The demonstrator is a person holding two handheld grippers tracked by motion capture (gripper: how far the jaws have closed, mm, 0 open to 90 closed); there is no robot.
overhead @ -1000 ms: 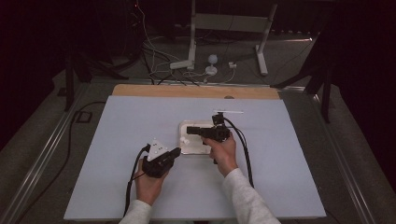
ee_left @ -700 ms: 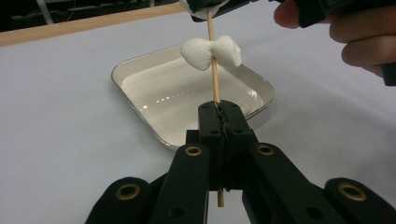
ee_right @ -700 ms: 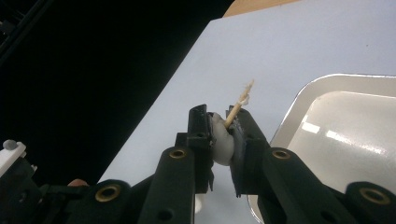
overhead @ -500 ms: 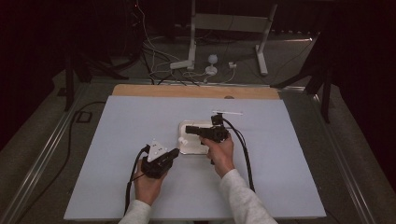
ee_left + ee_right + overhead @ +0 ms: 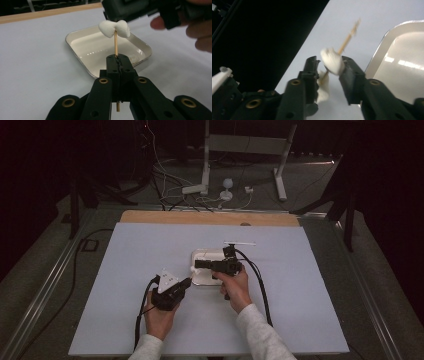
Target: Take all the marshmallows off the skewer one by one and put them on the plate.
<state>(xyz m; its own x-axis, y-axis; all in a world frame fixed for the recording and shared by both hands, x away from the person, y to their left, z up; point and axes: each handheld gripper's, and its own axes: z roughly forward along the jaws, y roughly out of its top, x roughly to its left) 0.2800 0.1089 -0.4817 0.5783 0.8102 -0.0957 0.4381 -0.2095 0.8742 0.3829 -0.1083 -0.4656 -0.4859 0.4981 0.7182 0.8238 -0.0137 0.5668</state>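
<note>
**Marshmallow going onto skewer over tray**

Left claw (image 5: 117, 60) is clamped tight on a skewer (image 5: 116, 43), holding it upright so the free end points at the other hand. One marshmallow (image 5: 114, 28) sits on the skewer's top end, squashed into a bow shape, just above the tray (image 5: 75, 40). Holding it there probably means any dropped piece lands in the tray, not on the surface (image 5: 140, 250).

Right claw (image 5: 329, 65) has just been opening; its jaws now stand apart with the marshmallow (image 5: 332, 61) between them. The picture is blurred, so I cannot tell if the far pad is touching it. Looks like a release after pushing it onto the stick. A second white lump (image 5: 323, 90) sits lower on the skewer (image 5: 348, 37), near the jaw roots; probably another marshmallow.

In the high view both hands meet at the tray (image 5: 200, 255), mid-surface: left claw (image 5: 187, 282) at the tray's near-left corner, right claw (image 5: 197, 264) reaching left across it. A white stick (image 5: 240, 243) lies just beyond the tray.
</note>
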